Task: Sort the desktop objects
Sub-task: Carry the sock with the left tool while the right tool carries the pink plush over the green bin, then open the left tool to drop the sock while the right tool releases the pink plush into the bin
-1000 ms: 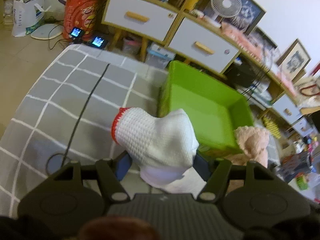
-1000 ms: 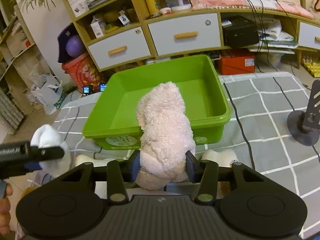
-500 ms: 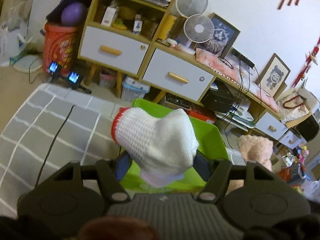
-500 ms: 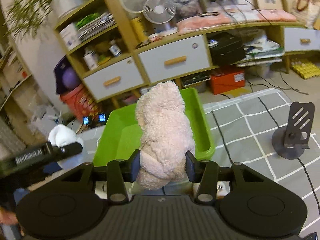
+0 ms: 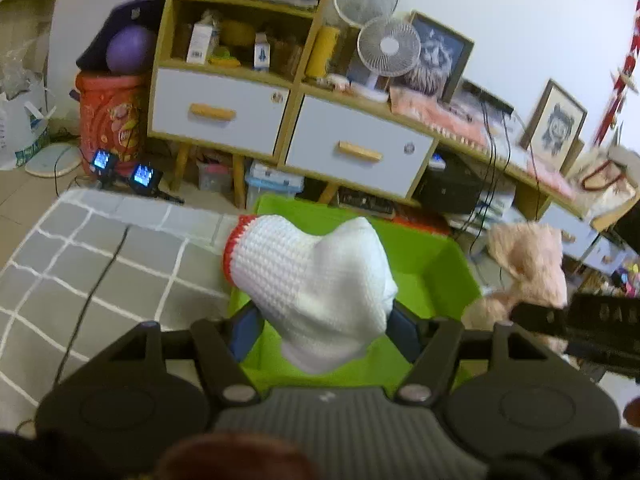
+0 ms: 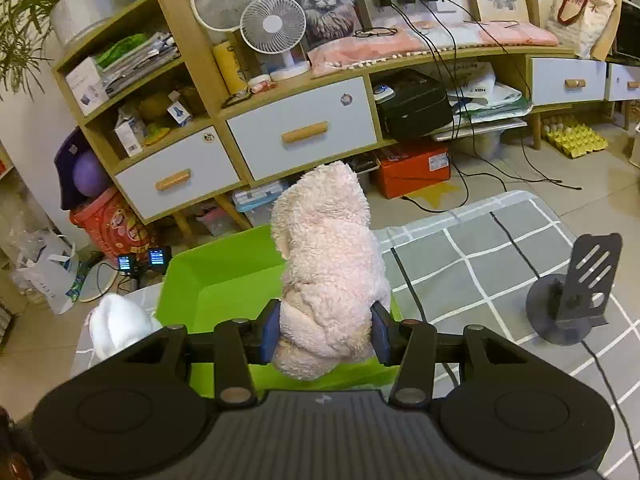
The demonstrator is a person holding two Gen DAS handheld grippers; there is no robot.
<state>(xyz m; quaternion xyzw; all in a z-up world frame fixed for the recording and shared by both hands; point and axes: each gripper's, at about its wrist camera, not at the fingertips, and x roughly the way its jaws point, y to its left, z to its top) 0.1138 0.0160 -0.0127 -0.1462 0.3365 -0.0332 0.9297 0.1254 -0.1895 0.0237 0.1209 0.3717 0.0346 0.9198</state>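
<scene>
My left gripper (image 5: 320, 330) is shut on a white knitted glove with a red cuff (image 5: 308, 280) and holds it above the green bin (image 5: 432, 268). My right gripper (image 6: 324, 330) is shut on a pink fluffy plush toy (image 6: 328, 264) and holds it over the near part of the green bin (image 6: 216, 280). The plush also shows at the right of the left wrist view (image 5: 528, 264), and the white glove at the lower left of the right wrist view (image 6: 118, 326).
A grey checked cloth (image 6: 480, 256) covers the table, with a black cable (image 5: 96, 284) across it. A black stand (image 6: 576, 296) sits on the table's right side. A wooden shelf unit with white drawers (image 6: 300, 132) stands behind, fans on top.
Both grippers have risen and tilted up, carrying the glove and the plush from in front of the bin to above it. More of the shelf unit shows now.
</scene>
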